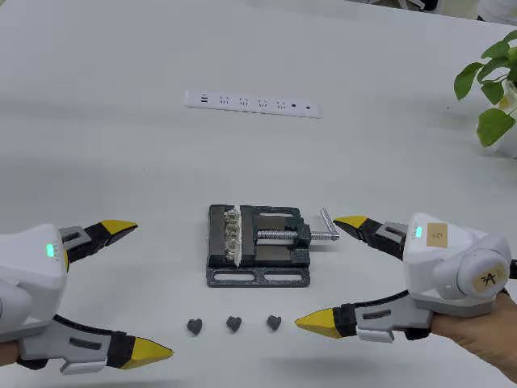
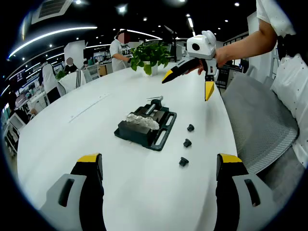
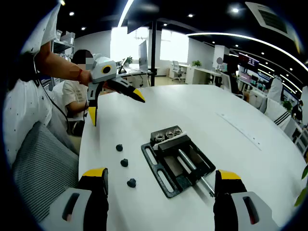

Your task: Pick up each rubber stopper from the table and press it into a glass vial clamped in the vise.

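- In the middle of the white bench [image 1: 113, 145]: a dark vise [image 1: 275, 255], with the screw handle [image 1: 327, 226] sticking out to the right in the head view.
- Clamped at the left end of the vise: a short line of glass vials [image 1: 233, 234], standing upright with the mouths up. Exact number hard to tell.
- On the bench on the person's side of the vise: three rubber stoppers [image 1: 234, 324], small and dark, lying in a row. Set apart from each other and apart from the vise.
- To the left of the vise, above the bench: the left tongs [image 1: 152, 288], spread wide and grasping nothing. Yellow tips turned toward the middle, well apart from the stoppers.
- To the right of the vise: the right tongs [image 1: 317, 271], also spread wide and empty. Upper tip near the screw handle, lower tip just beside the right end of the stopper row. No contact visible with either.
- Between the two spread tips in each gripper view: the vise and the row of stoppers, with the other tongs raised over the bench beyond them.
- Farther back on the bench: a white power strip [image 1: 253, 103], lying flat.
- At the far right edge of the head view: a green plant [image 1: 493, 89].
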Demonstrator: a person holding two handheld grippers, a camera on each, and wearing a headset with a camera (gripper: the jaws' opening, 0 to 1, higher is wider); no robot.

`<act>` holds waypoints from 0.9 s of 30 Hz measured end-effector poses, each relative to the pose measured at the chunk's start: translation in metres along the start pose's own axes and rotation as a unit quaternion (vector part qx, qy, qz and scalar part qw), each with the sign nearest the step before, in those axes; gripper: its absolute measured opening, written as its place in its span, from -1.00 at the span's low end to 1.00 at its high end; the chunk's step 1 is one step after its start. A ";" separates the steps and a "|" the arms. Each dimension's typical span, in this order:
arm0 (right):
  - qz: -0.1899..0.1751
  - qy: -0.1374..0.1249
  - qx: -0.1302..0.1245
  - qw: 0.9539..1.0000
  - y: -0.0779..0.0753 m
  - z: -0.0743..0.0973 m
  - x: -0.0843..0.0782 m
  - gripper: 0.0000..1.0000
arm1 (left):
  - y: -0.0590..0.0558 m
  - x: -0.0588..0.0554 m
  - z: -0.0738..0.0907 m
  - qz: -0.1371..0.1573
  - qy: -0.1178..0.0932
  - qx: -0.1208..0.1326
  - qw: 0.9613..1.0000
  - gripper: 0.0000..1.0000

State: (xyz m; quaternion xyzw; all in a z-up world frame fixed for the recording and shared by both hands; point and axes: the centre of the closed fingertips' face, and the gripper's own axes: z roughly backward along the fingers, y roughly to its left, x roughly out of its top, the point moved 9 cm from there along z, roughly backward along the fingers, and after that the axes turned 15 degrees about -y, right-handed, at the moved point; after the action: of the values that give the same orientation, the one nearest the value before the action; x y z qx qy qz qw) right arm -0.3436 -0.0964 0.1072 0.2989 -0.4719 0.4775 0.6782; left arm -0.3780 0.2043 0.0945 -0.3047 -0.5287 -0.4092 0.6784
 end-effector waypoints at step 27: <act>-0.002 -0.002 -0.002 1.000 0.001 0.000 0.000 0.79 | -0.002 0.000 0.000 -0.010 0.011 -0.009 1.000 0.90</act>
State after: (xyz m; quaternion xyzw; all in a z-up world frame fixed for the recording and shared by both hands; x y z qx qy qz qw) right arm -0.3447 -0.0960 0.1070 0.2993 -0.4735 0.4751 0.6786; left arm -0.3795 0.2039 0.0947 -0.3015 -0.5204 -0.4238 0.6772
